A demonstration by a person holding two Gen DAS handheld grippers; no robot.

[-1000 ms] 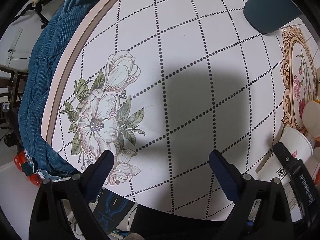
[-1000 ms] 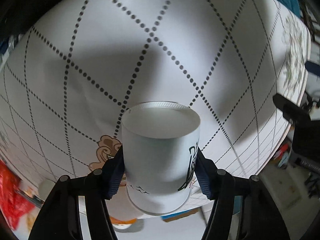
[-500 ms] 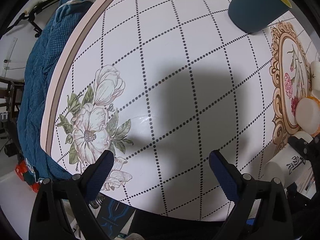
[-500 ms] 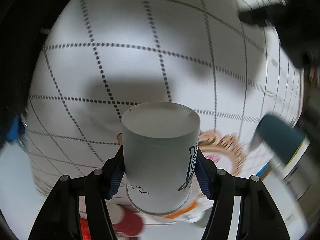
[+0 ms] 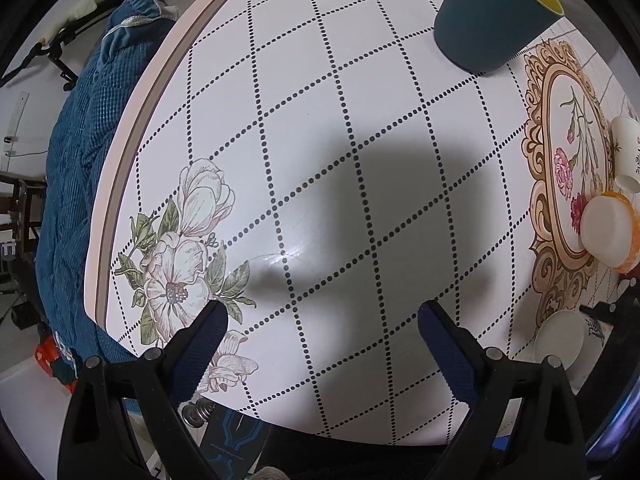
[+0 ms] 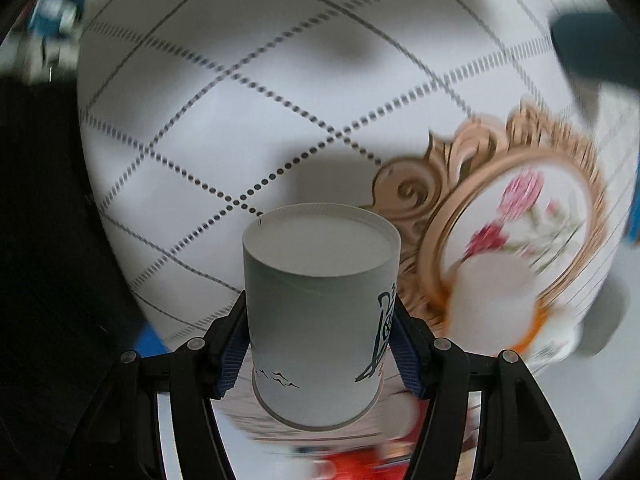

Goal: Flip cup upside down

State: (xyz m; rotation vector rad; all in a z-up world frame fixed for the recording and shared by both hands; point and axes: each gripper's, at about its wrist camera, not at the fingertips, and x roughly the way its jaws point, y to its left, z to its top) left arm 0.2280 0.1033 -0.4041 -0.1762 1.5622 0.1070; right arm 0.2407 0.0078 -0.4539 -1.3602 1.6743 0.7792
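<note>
Paper cup (image 6: 320, 312), white with dark printed script and small birds, clamped between the blue pads of the right gripper (image 6: 320, 344). Closed base pointed away from the camera toward the table (image 6: 200, 120), rolled rim nearest the lens. Held above the table, clear of its surface, near the edge closest to the person, just beside the gold-framed rose picture (image 6: 516, 216) printed on the tablecloth. Same cup seen small at the lower right of the left wrist view (image 5: 562, 340), base up, with the dark gripper beside it.

Left gripper (image 5: 322, 332) spread wide, nothing between its fingers, hovering over the near edge of the table with its shadow cast on the dotted diamond pattern. Printed flower cluster (image 5: 180, 264) toward the table's left edge. Teal cup (image 5: 492, 12) with a yellow inside standing near the far right corner. Orange jar with a white lid (image 5: 606, 232) on the right edge of the framed picture, another white cup (image 5: 628, 144) just behind it. Blue quilt (image 5: 80, 152) beyond the table's left edge.
</note>
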